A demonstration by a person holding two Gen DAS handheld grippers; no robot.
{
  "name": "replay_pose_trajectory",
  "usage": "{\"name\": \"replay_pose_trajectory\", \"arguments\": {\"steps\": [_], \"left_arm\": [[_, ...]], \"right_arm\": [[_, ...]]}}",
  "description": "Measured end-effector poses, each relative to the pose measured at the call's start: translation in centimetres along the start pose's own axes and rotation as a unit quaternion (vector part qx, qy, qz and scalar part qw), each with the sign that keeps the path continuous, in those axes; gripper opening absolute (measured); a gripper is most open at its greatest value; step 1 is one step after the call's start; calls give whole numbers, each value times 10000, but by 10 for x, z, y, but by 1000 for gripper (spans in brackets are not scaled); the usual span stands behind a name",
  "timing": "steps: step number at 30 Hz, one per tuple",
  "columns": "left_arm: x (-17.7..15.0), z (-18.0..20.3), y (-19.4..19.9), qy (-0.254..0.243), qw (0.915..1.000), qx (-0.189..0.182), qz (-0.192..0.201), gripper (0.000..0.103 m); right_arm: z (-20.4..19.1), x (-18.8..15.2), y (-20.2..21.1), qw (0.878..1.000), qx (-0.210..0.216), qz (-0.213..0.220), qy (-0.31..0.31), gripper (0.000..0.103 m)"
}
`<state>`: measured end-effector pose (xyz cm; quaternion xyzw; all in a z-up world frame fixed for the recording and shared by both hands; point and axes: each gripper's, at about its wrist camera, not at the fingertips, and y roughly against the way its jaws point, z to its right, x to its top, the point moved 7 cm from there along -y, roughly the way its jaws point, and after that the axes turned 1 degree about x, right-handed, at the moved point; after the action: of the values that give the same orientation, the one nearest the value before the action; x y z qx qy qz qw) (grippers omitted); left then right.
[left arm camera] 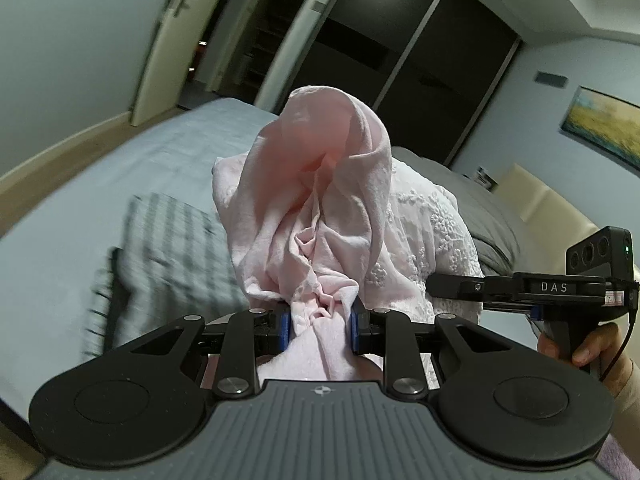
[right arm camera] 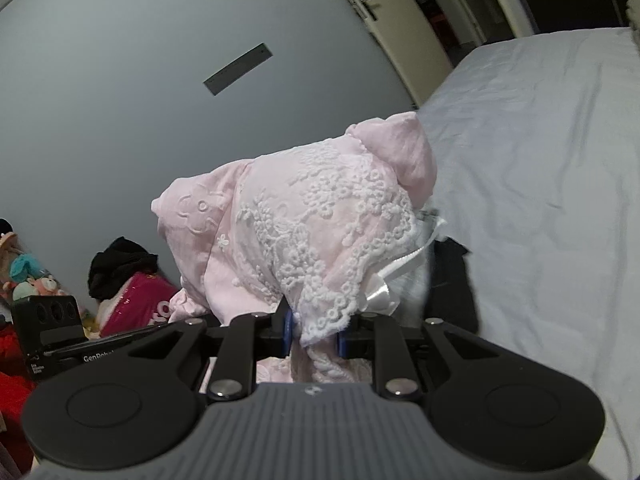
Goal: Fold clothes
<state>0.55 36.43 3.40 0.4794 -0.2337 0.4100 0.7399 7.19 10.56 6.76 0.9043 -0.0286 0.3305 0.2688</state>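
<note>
Pink garment (left arm camera: 320, 200) w/ white lace overlay hangs bunched in the air above the bed (left arm camera: 48, 248), pinched at both ends: left gripper (left arm camera: 319, 330) jaws nearly closed on a wad of plain pink fabric, right gripper (right arm camera: 316, 336) jaws nearly closed on the lace edge near a white ribbon bow (right arm camera: 380, 292). Fabric blocks much of each cam's fwd view. Striped folded item (left arm camera: 160, 256) lies on bed at left, blurred. Dark wardrobe doors (left arm camera: 400, 72) behind; toys & clothes pile (right arm camera: 128, 284) by the grey wall.

right tool (right arm camera: 316, 334) clamped on pink lace garment (right arm camera: 304, 216) | held above bed (right arm camera: 540, 152)
</note>
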Motion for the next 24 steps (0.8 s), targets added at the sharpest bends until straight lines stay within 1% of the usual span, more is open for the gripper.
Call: {"name": "replay_pose_trajectory", "arguments": {"steps": [2,7,10,15,17,19,22,23,24], "left_arm": [[11,-12,-1,28,10000,76,-5,23],[27,-47,-24,158,9995,208,-167,23],[27,-73,-40,261,9987,307,-322,23],[23,-99,-72,369,9972,442,-484,23],[21,-106,-85,388,9962,516,-585,23],[18,-114,-96,466,9947,621,-681,23],[17,-122,-105,558,9931,770,-692,26],[17,-122,-105,567,9930,800,-663,28],[18,-123,-105,581,9929,814,-636,29]], "right_arm": [[3,5,-12,9999,59,-65,-54,23],[38,-2,-25,9997,-5,-241,-87,23],[50,-3,-47,9992,-165,-352,-97,23],[68,-2,-85,9980,-442,-454,-66,24],[85,-10,-84,9972,-540,-508,-100,25],[96,-12,-96,9964,-631,-552,-134,27],[103,-13,-110,9964,-678,-499,-123,35],[105,-12,-112,9964,-694,-472,-108,40],[104,-11,-114,9963,-721,-450,-92,47]]}}
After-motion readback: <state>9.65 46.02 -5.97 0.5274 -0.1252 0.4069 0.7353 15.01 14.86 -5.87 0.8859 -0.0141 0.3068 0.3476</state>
